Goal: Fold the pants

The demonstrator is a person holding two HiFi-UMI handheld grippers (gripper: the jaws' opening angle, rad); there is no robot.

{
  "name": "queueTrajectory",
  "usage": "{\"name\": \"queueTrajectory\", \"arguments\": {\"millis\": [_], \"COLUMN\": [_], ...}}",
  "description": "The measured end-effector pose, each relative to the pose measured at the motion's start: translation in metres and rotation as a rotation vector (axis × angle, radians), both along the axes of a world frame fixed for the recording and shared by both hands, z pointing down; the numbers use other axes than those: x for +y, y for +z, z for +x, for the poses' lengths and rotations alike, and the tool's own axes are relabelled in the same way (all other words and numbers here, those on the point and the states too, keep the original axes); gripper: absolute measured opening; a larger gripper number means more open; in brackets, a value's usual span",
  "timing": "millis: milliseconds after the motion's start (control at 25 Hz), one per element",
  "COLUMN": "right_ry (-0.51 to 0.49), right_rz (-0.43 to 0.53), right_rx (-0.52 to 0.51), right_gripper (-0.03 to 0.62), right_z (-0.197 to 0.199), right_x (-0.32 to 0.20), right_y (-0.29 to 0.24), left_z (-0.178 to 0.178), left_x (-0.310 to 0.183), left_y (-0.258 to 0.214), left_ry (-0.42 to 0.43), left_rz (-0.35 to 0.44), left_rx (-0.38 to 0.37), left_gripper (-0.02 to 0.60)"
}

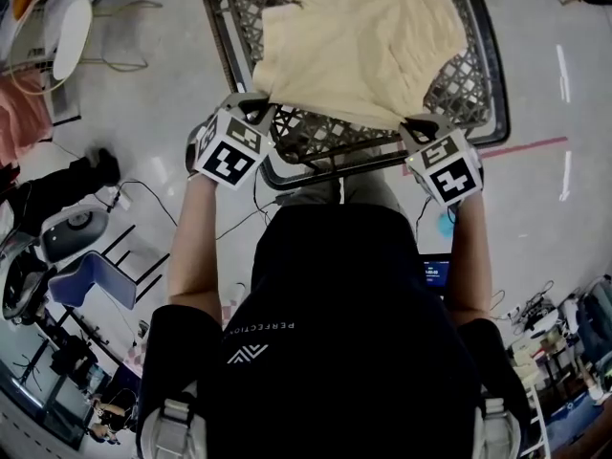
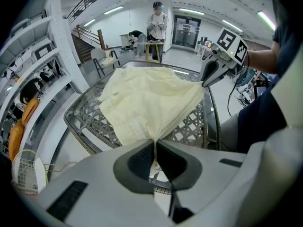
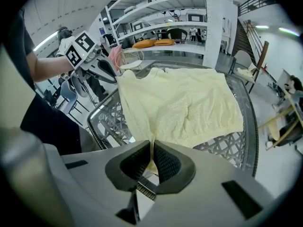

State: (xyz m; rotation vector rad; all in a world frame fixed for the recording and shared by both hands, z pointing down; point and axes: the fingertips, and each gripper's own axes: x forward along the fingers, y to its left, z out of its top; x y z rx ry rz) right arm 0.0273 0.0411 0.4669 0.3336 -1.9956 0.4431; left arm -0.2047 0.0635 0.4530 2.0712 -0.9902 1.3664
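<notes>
Hanging by its near edge from both grippers, the pale yellow, lightly textured pair of pants (image 1: 354,36) is lifted at two corners while the rest of it lies spread over the bench (image 1: 485,84), a rounded-rectangular top of open grey lattice weave inside a dark rim. The cloth covers most of the lattice; bare weave shows along the near side and at the corners.

The left gripper (image 1: 254,106), a grey handheld tool with a marker cube, has its jaws clenched on the near left corner of the pants. In the left gripper view the dark ribbed pads meet on a thin pinch of yellow fabric (image 2: 155,143), and the cloth fans out tautly from there.

The right gripper (image 1: 414,122) grasps the near right corner in the same way: in the right gripper view its jaws are pressed together with a fold of the fabric drawn up between them (image 3: 151,145).

Between the two pinches the near hem runs raised off the lattice. Each gripper shows in the other's view, holding its corner at the bench's near rim.
</notes>
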Motion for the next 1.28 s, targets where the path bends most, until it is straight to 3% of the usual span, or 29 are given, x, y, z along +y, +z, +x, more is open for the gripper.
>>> {"name": "queueTrajectory", "arguments": {"millis": [1280], "right_ry": [0.068], "right_rz": [-0.085], "right_rx": [-0.044], "right_gripper": [0.046], "right_z": [-0.014], "right_x": [0.146], "right_y": [-0.018], "left_z": [-0.011], "left_x": [0.102], "left_y": [-0.033], "left_ry": [0.165], "left_rz": [-0.115], "left_rx": [0.050], "left_gripper": [0.021]}}
